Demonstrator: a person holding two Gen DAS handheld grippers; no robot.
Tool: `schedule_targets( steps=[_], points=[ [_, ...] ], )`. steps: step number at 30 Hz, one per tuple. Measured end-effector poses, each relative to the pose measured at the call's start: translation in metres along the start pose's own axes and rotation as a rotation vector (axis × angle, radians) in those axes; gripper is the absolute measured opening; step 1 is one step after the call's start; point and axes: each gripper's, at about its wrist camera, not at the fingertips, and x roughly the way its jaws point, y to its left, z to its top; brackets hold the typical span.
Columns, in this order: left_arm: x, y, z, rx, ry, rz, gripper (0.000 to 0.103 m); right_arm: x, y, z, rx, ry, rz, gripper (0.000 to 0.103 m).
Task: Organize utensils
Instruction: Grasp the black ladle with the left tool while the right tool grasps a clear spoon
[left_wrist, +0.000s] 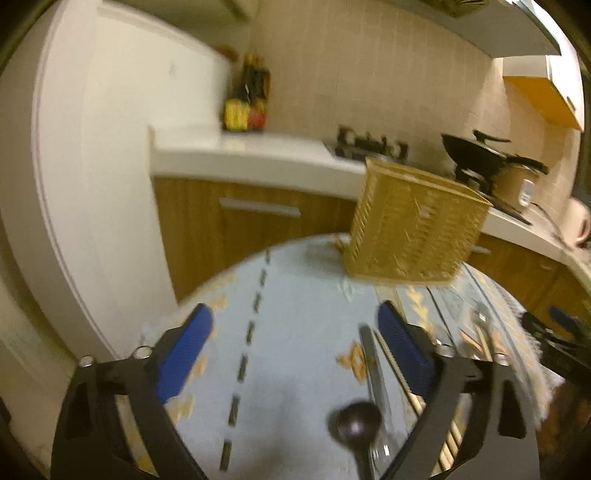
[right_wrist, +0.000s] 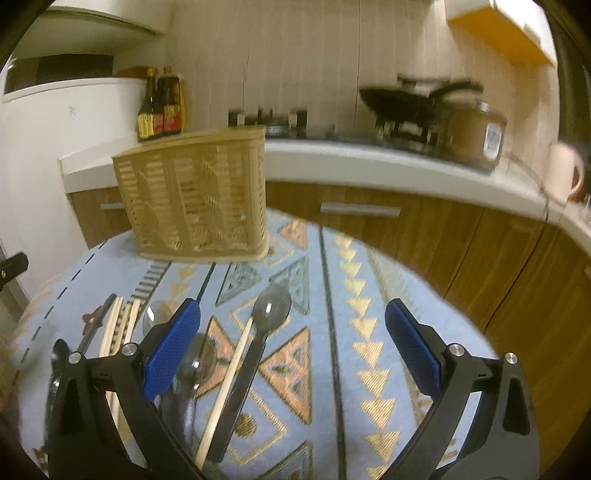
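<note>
Kitchen counters curve behind a round table (right_wrist: 369, 295) in pale blue woven cloth with triangles. At eleven o'clock stands a slatted tan utensil basket (right_wrist: 195, 199). Shiny spoons (right_wrist: 271, 306) and pale chopsticks (right_wrist: 229, 373) lie at seven. Left gripper (left_wrist: 295, 336) and right gripper (right_wrist: 291, 332) gape wide, empty.

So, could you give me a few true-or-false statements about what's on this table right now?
1. The woven tan plastic basket stands upright on the patterned blue tablecloth. True.
2. The right gripper grips a spoon. False: its jaws stand open, holding nothing.
3. A pale wooden chopstick lies across the long dark-handled spoon. True.
4. The utensils are already in the basket. False: they lie on the cloth.
5. The left gripper is shut. False: it is open, nothing pinched.
</note>
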Motion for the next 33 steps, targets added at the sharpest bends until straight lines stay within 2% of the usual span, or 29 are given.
schedule_targets(
  steps=[2, 6, 9, 13, 17, 21, 24, 26, 27, 33],
  points=[
    [0.005, 0.007, -0.003, -0.008, 0.104, -0.067, 0.082, 0.004, -0.001, 0.0, 0.014, 0.049, 0.017, 0.093],
    [0.018, 0.006, -0.023, 0.019, 0.315, -0.141, 0.067, 0.008, 0.0, 0.001, 0.003, 0.126, 0.064, 0.083],
    [0.021, 0.001, -0.039, 0.049, 0.403, -0.172, 0.057, 0.01, 0.001, 0.002, -0.003, 0.179, 0.107, 0.073],
    [0.021, -0.009, -0.051, 0.078, 0.441, -0.18, 0.056, 0.011, 0.008, 0.003, -0.035, 0.228, 0.153, 0.063],
    [0.028, -0.018, -0.05, 0.102, 0.459, -0.158, 0.053, 0.005, 0.021, 0.003, -0.092, 0.226, 0.169, 0.063],
    [0.038, -0.032, -0.05, 0.159, 0.465, -0.098, 0.05, 0.004, 0.03, 0.003, -0.123, 0.228, 0.179, 0.063],
    [0.04, -0.04, -0.05, 0.219, 0.459, -0.031, 0.04, 0.003, 0.033, 0.004, -0.133, 0.227, 0.185, 0.063],
    [0.039, -0.038, -0.05, 0.234, 0.46, -0.025, 0.036, 0.004, 0.034, 0.004, -0.136, 0.226, 0.186, 0.063],
    [0.038, -0.036, -0.049, 0.238, 0.459, -0.015, 0.031, 0.004, 0.034, 0.004, -0.135, 0.226, 0.187, 0.063],
    [0.037, -0.021, -0.041, 0.171, 0.478, -0.063, 0.03, 0.009, 0.037, 0.002, -0.13, 0.246, 0.203, 0.063]
  ],
)
